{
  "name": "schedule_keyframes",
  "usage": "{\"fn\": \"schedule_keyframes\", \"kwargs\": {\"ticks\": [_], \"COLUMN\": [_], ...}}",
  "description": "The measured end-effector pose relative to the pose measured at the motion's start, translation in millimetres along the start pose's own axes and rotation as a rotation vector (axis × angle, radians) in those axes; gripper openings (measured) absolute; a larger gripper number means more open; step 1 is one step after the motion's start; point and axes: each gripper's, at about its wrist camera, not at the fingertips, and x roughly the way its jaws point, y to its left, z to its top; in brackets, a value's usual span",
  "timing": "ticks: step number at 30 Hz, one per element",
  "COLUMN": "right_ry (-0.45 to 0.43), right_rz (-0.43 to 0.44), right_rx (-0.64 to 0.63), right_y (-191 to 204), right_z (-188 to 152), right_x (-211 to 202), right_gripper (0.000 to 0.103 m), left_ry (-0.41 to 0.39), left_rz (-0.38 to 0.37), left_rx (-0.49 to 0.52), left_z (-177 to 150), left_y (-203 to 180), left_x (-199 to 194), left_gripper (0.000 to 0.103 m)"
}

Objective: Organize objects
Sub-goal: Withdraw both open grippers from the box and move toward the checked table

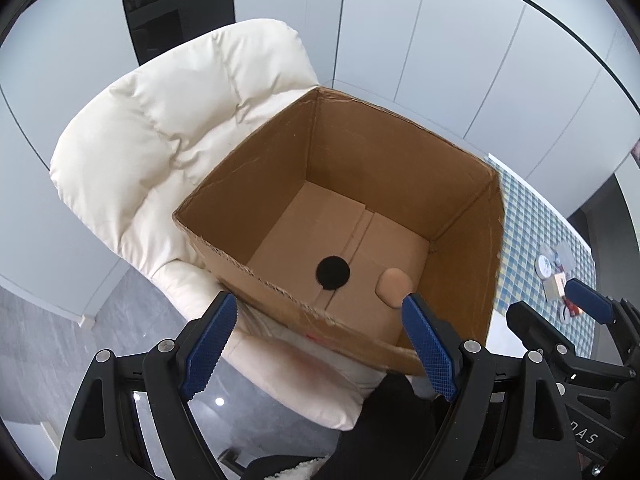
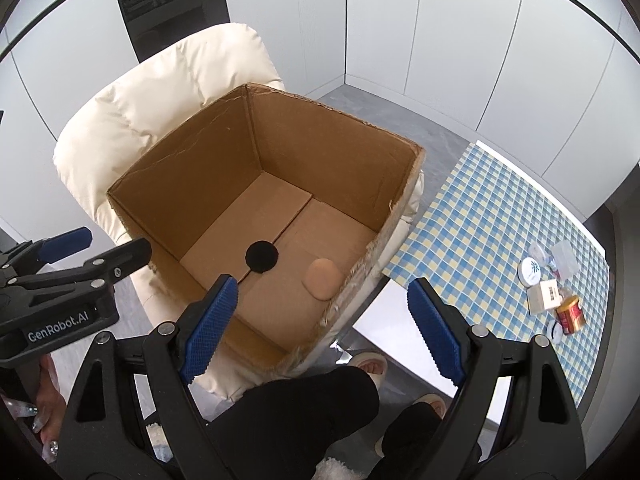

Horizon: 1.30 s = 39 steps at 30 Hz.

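Observation:
An open cardboard box (image 1: 404,156) (image 2: 192,168) stands on a cream padded chair (image 1: 168,128) (image 2: 132,108). On its floor lie a black round disc (image 1: 333,273) (image 2: 261,256) and a beige rounded sponge (image 1: 394,286) (image 2: 321,279). My left gripper (image 1: 320,316) is open and empty above the box's near edge. My right gripper (image 2: 322,296) is open and empty above the box's near right corner. Small items lie on the checked tablecloth (image 2: 480,216): a white round tin (image 2: 530,272), a white carton (image 2: 543,297), a red can (image 2: 570,314).
The right gripper shows at the right edge of the left wrist view (image 1: 576,308), the left gripper at the left of the right wrist view (image 2: 76,256). The person's black-clad legs and slippers (image 2: 372,364) are below. White cabinet doors stand behind.

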Motion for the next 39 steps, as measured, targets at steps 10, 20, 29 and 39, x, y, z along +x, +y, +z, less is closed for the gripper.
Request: {"fn": "schedule_keyframes", "kwargs": {"ticks": [10, 20, 29, 39], "right_ry": [-0.003, 0.006, 0.018, 0.047], "right_rz": [0.015, 0.023, 0.041, 0.047], "right_rx": [0.052, 0.078, 0.108, 0.127], "right_y": [-6.0, -13.2, -19.7, -22.4], "right_z": [-23.9, -50.8, -75.5, -97.6], "right_x": [-26.4, -48.5, -72.4, -72.7], "right_gripper": [0.089, 0.089, 0.089, 0.089], "left_ry": [-0.027, -0.012, -0.003, 0.022], "left_rz": [-0.003, -0.04, -0.055, -0.058], "left_rx": [0.055, 0.067, 0.058, 0.067], "left_z": [-20.4, -46.0, -60.3, -79.1], "left_y": [-15.5, -25.3, -25.0, -26.2], "left_x": [-22.9, -42.7, -51.4, -51.4], "left_gripper": [0.085, 0.085, 0.085, 0.085]}}
